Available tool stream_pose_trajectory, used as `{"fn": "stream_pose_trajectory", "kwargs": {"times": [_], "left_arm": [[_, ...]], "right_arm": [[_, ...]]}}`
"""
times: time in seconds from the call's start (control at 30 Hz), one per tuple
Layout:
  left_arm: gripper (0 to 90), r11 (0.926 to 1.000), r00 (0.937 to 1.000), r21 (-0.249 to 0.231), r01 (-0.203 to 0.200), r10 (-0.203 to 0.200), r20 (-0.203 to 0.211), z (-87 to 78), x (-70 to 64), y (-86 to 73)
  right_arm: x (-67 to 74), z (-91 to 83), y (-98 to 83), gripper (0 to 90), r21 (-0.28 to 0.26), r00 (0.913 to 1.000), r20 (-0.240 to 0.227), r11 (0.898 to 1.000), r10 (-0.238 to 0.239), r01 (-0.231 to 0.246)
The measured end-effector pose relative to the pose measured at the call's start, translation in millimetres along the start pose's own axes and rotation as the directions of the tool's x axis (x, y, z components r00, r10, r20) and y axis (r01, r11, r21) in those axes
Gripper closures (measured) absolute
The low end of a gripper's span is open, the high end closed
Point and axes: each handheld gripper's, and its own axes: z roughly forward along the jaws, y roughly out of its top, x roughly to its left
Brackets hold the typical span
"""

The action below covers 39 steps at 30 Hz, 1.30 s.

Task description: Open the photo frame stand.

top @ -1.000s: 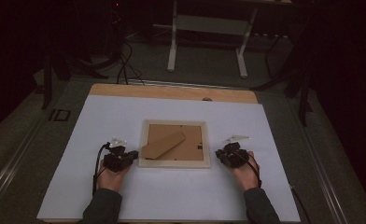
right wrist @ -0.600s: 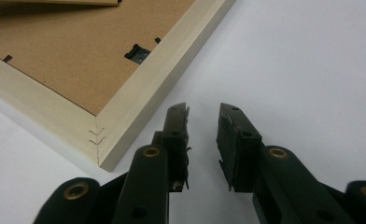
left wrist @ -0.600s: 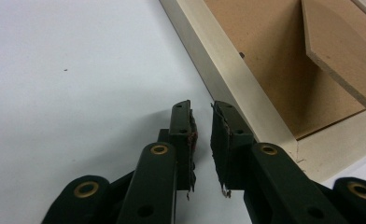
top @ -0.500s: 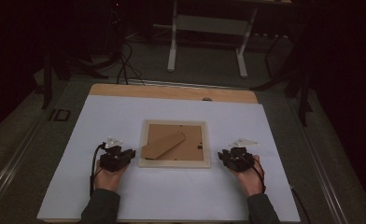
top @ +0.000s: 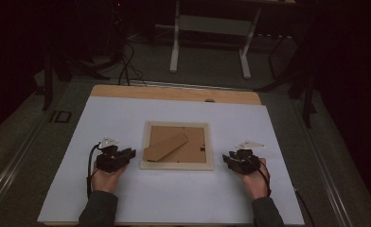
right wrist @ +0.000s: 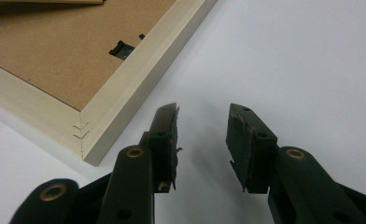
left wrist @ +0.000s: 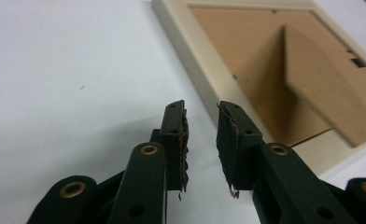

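A pale wooden picture frame (top: pixel 176 166) lies face down in the middle of the white sheet, its brown backboard and folded cardboard stand (top: pixel 167 145) facing up. My left gripper (top: pixel 131 153) rests just off the frame's left side, open, with nothing between its jaws, which have just been opening. In the left gripper view my left gripper (left wrist: pixel 202 109) points at the frame's rim (left wrist: pixel 204 74) and the stand (left wrist: pixel 321 88). My right gripper (top: pixel 227 158) lies off the frame's right side, open and empty, its jaws also just opening. In the right gripper view my right gripper (right wrist: pixel 203 112) sits beside the frame's corner (right wrist: pixel 102 116).
The white sheet (top: pixel 174 203) covers a wooden table whose bare far strip (top: pixel 174 93) shows. A small black turn clip (right wrist: pixel 120 48) sits on the backboard. Beyond the table are a dark floor, cables (top: pixel 124 71) and a metal stand's legs (top: pixel 209 42).
Both hands have stayed almost where they were beside the frame, the right one a touch nearer the front edge. The frame has not moved.
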Motion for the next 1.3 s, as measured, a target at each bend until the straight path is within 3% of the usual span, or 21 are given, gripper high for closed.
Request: {"fn": "stream_pose_trajectory", "kwargs": {"times": [0.23,0.4,0.57,0.8,0.97,1.07,1.3], "left_arm": [[69.9,0.9998,0.9995,-0.004,-0.019,0.019,0.027,-5.2,-5.9,4.9],[68.1,0.9982,0.9969,-0.004,-0.060,0.060,0.051,-8.9,-13.2,13.9],[63.3,0.9980,0.9960,0.003,-0.063,0.063,0.064,-8.6,-15.9,22.4],[57.4,0.9985,0.9921,-0.012,-0.054,0.055,0.113,-7.5,-16.9,40.0],[51.2,0.9982,0.9912,0.015,-0.058,0.055,0.121,-0.1,-19.4,50.3],[49.3,0.9982,0.9881,0.027,-0.053,0.048,0.146,5.0,-20.1,55.4],[43.7,0.9914,0.9841,0.078,-0.105,0.092,0.152,18.3,-31.9,60.9]], "right_arm": [[-2.3,-1.5,-2.2,60.0,0.001,0.9995,-0.022,1.000,0.023,-0.023],[-2.4,-1.5,-3.5,58.6,-0.005,0.9991,-0.027,1.000,0.031,-0.031],[-3.4,-4.2,-2.2,57.9,-0.022,0.9973,-0.054,0.998,0.050,-0.051],[-3.3,-2.7,-3.8,57.8,-0.014,0.9970,-0.062,0.999,0.047,-0.048],[-1.6,-0.8,-3.6,57.7,-0.008,0.9968,-0.069,0.999,0.040,-0.040],[-2.0,-1.2,-3.6,57.5,-0.008,0.9967,-0.069,0.999,0.042,-0.043],[-1.5,1.5,-4.7,57.3,0.000,0.9964,-0.072,0.999,0.044,-0.044]]}}
